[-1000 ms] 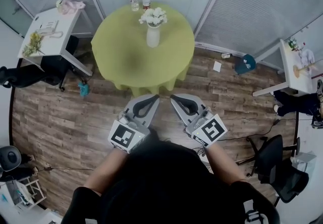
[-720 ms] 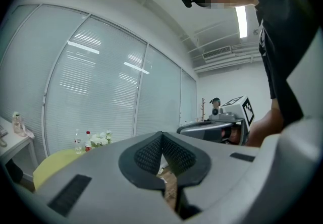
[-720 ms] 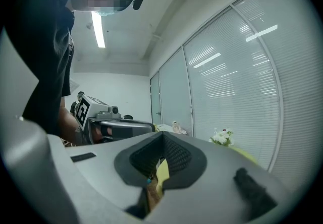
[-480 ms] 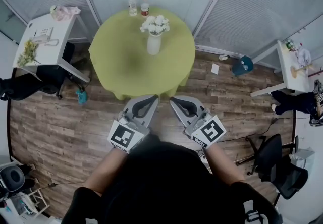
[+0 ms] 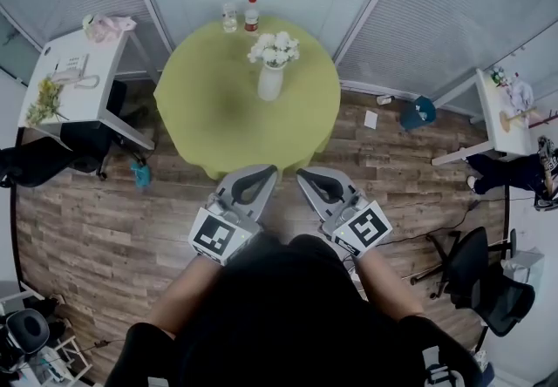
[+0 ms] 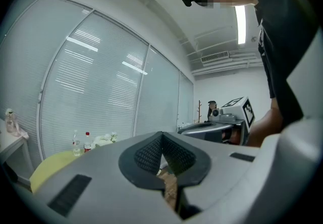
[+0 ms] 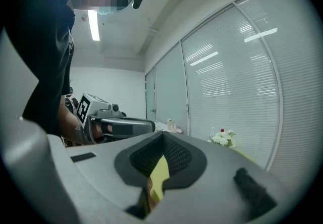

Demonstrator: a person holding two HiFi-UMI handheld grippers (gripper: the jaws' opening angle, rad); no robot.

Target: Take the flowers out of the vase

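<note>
1. Looks steeply down in the head view on a round table [image 5: 218, 111] under a yellow-green cloth, at 12 o'clock, on a wood-plank floor [image 5: 113, 211].
2. Carries a white vase [image 5: 270, 84], upright, a little right of the table's centre; white flowers [image 5: 274, 49] bunched in its mouth, not yet taken out.
3. At 11 o'clock from the vase, by the table's far edge: two bottles [image 5: 240, 14] side by side, the right one red-capped.
4. Left gripper [image 5: 267, 171] at 6 o'clock from the table, just short of its near edge; points toward 1 o'clock. Jaws together at the tip, nothing clamped. Shows only floor planks through the slit below the pads in its own view.
5. Right gripper [image 5: 304, 174] just beside it, at its 3 o'clock; points toward 11 o'clock. Jaws together likewise, holding nothing. Shows a sliver of yellow-green cloth through the slit in its own view.
6. Tips near each other, not touching; both well apart from vase and flowers.
7. Marker cubes at the rear of each gripper, toward 6 o'clock, with the person's forearms behind.
8. Around the room: white desk [image 5: 83, 58] at 10 o'clock, white side table [image 5: 491, 119] at 3 o'clock, black office chair [image 5: 475, 281] at 4 o'clock.
</note>
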